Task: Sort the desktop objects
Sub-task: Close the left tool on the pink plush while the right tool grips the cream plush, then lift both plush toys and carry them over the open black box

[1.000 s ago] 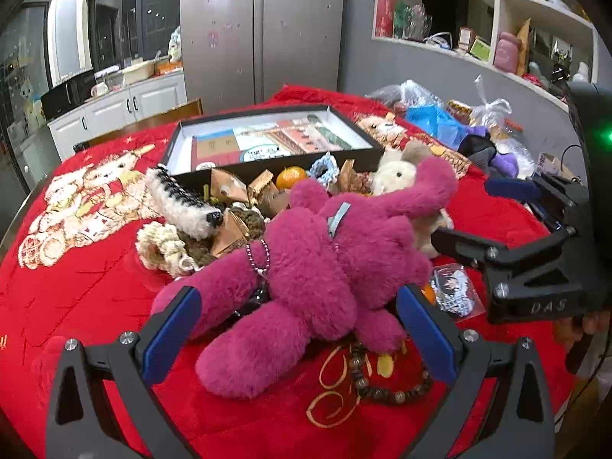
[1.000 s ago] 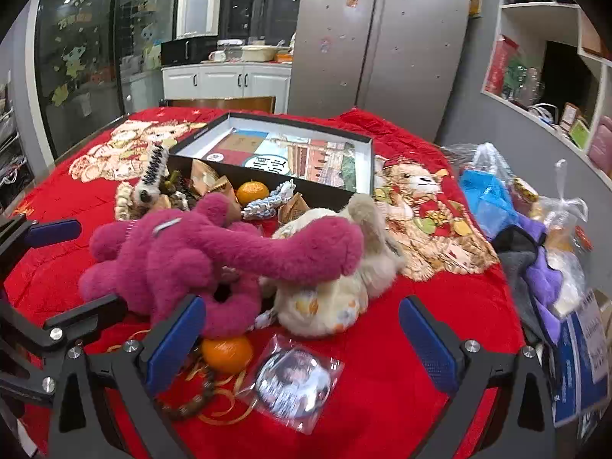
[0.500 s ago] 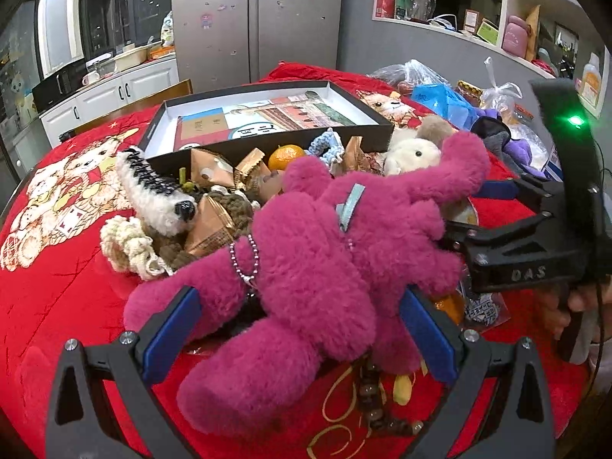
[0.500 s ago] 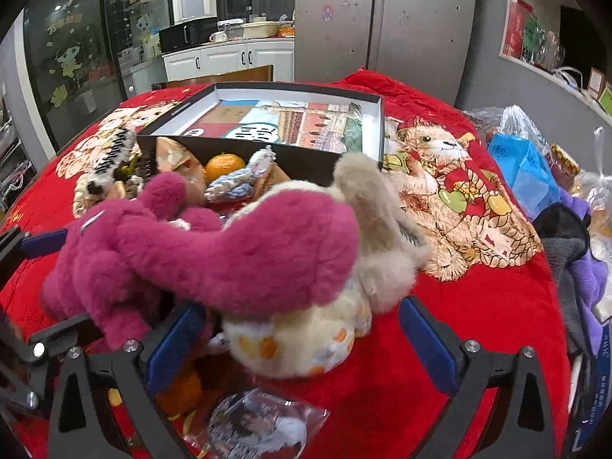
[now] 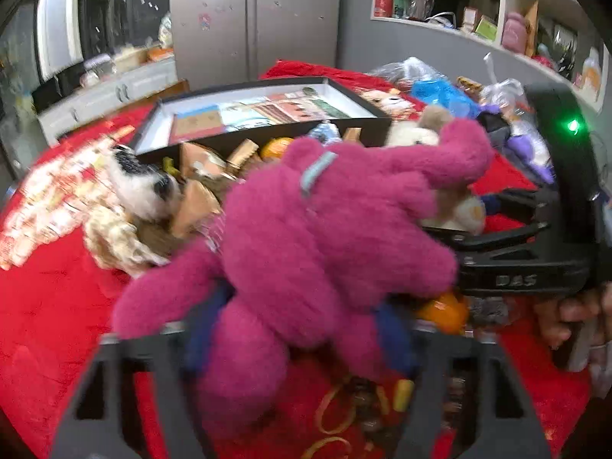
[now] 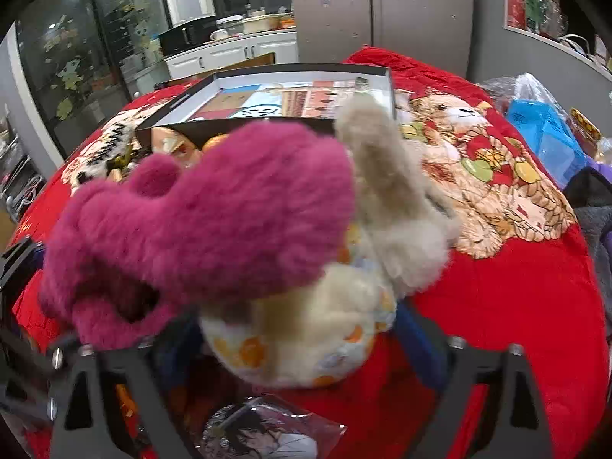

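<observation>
**Both tools sink onto the plush pile as their jaws close**

Both tools have come down and forward since a second ago, so the soft toys now fill each view. Left tool [image 5: 296, 329] has its blue pads on either side of the lower body of the fuzzy magenta plush bear [image 5: 329, 229], jaws closing, the pads at or against the fur; motion blur hides whether they press. Right tool [image 6: 302, 338] straddles the cream plush toy with orange-patterned belly [image 6: 306, 336], jaws closing, a gap showing beside the right pad. One magenta arm lies across the cream toy.

The toys lie on a table draped in a red plush cloth with cartoon-bear prints [image 6: 516, 298]. Behind them sits a shallow black box with a white inner rim and colourful printed cards inside [image 5: 264, 111]. Against the box's near wall are an orange [image 5: 277, 145], small brown paper-wrapped packets [image 5: 195, 160] and a white-and-black fuzzy hair clip [image 5: 137, 176]. A second orange [image 5: 443, 311] sits under the bear's side, and a clear-wrapped anime badge [image 6: 260, 436] lies just in front of the cream toy.

Beyond the table stand a grey steel refrigerator [image 5: 252, 19], white kitchen cabinets [image 6: 233, 51] and white wall shelves with boxes [image 5: 497, 7]. Blue and clear plastic bags [image 6: 543, 126] crowd the table's right edge.
</observation>
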{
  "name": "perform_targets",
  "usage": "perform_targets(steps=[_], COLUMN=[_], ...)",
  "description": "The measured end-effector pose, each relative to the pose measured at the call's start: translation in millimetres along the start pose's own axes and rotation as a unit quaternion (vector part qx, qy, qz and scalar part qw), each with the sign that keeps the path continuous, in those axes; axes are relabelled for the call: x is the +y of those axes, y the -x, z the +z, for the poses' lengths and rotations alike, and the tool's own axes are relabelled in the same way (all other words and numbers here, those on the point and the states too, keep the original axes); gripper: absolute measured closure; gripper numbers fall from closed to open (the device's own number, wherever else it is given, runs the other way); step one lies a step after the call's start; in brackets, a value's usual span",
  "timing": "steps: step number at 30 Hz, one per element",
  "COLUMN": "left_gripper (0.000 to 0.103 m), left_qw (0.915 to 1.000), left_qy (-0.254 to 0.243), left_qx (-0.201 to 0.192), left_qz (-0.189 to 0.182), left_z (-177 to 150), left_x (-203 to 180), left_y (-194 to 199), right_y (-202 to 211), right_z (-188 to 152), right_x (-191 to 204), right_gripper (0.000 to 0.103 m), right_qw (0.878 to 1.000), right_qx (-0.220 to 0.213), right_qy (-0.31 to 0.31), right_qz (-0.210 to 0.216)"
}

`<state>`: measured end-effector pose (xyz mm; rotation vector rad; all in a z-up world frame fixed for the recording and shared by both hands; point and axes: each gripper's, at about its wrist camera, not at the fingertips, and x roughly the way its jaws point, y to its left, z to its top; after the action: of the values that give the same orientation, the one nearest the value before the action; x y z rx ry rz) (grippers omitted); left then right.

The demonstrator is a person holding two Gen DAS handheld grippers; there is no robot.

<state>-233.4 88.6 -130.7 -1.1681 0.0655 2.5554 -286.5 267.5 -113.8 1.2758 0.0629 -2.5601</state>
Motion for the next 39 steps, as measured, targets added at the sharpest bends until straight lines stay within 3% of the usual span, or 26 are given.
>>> perform_targets(steps=[4,7,9,10,23,39], left_gripper=[0.051,0.055,0.065,0.065,0.067,0.067], left_qw=[0.9998,0.9998,0.9997,0.9995,0.9957,0.9901], left_qy=[-0.01,-0.01,-0.007,-0.006,0.005,0.049], left_qx=[-0.006,-0.015,-0.023,-0.028,-0.092,-0.128], left_qz=[0.013,0.011,0.009,0.009,0.01,0.03], left_z=[-2.7,-3.3,-3.9,-4.4,-8.5,-18.7], left_x=[-4.6,-6.8,-5.6,-4.6,0.7,23.6], left_y=[1.0,6.7,12.6,16.5,68.8,127.6], right_y=[4.3,7.2,8.5,9.9,55.7,124.1], right_z=[-0.9,-2.5,-3.4,-3.4,-7.1,-7.4], right_x=[3.9,4.0,3.5,3.4,10.8,46.9], right_gripper=[0.043,0.047,0.049,0.05,0.051,0.051], right_qw=[1.0,1.0,1.0,1.0,0.999,0.995], right_qx=[-0.006,-0.01,-0.011,-0.012,-0.041,-0.095], right_qy=[0.003,-0.002,-0.004,-0.006,-0.013,0.02], right_qz=[0.007,0.006,0.005,0.005,0.001,-0.018])
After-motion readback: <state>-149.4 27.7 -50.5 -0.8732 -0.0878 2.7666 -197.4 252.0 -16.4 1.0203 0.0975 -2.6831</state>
